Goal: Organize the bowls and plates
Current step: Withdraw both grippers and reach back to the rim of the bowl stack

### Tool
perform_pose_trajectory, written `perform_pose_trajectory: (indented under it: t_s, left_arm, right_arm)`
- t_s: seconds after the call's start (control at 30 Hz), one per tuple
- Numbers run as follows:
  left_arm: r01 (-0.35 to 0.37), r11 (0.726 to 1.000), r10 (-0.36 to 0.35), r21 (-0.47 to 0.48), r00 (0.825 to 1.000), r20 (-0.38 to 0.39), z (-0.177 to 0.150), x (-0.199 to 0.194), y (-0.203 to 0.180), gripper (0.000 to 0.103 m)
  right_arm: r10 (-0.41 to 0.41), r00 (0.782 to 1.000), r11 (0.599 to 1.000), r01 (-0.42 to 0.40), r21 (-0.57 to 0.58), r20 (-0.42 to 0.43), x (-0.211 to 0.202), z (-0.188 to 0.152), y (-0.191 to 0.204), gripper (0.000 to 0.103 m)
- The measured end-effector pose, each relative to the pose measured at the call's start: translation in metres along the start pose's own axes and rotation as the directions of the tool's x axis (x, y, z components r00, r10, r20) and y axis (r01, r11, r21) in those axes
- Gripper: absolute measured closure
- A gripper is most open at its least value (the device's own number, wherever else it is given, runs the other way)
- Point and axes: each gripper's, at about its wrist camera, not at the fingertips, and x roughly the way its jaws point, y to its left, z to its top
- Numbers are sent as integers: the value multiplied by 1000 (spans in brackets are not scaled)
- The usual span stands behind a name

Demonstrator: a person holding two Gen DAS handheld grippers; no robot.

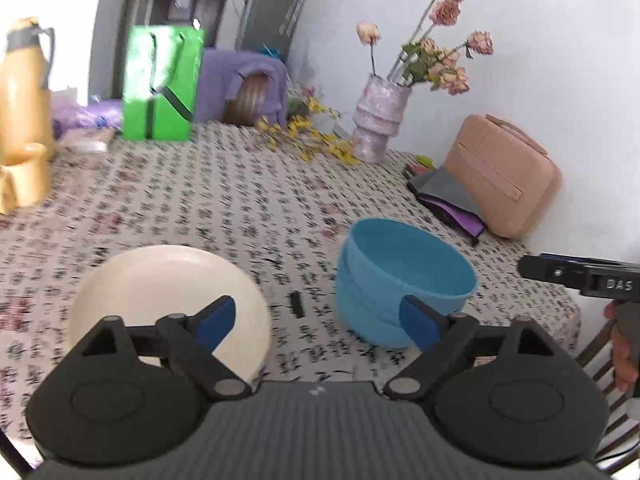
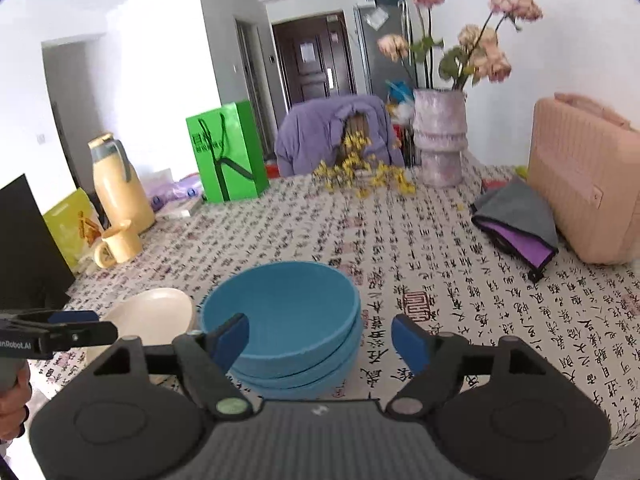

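Note:
A stack of blue bowls (image 1: 404, 280) (image 2: 288, 320) stands on the patterned tablecloth, with a cream plate (image 1: 168, 300) (image 2: 156, 312) to its left. My left gripper (image 1: 320, 326) is open and empty, above the table between the plate and the bowls. My right gripper (image 2: 320, 340) is open and empty, its jaws wide just in front of the bowl stack, the left finger over the stack's near rim. The right gripper also shows at the right edge of the left wrist view (image 1: 576, 274), and the left gripper shows at the left edge of the right wrist view (image 2: 60, 334).
A pink case (image 2: 584, 184) and a grey-purple cloth (image 2: 516, 220) lie at the right. A vase of dried flowers (image 2: 440, 140), yellow sprigs (image 2: 360, 172), a green bag (image 2: 230, 152), a yellow thermos (image 2: 116, 184) and mug (image 2: 120, 244) stand at the back.

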Motion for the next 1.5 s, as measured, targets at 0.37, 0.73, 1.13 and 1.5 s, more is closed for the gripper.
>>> perform_pose_trajectory:
  t_s: [0.37, 0.73, 1.13, 1.5]
  left_arm:
    - [-185, 982, 178, 30, 970, 165, -61, -58, -1, 2]
    - [-346, 938, 338, -21, 899, 277, -137, -99, 4, 0]
    - [-400, 915, 400, -48, 886, 237, -167, -105, 23, 0]
    - [-404, 914, 403, -49, 883, 239, -165, -105, 25, 0]
  right_arm:
    - [24, 983, 995, -5, -104, 182, -32, -63, 57, 13]
    - [88, 961, 983, -41, -179, 264, -33, -144, 107, 12]
    - [106, 968, 984, -70, -161, 229, -24, -182, 138, 12]
    - [100, 970, 986, -66, -156, 221, -20, -179, 134, 12]
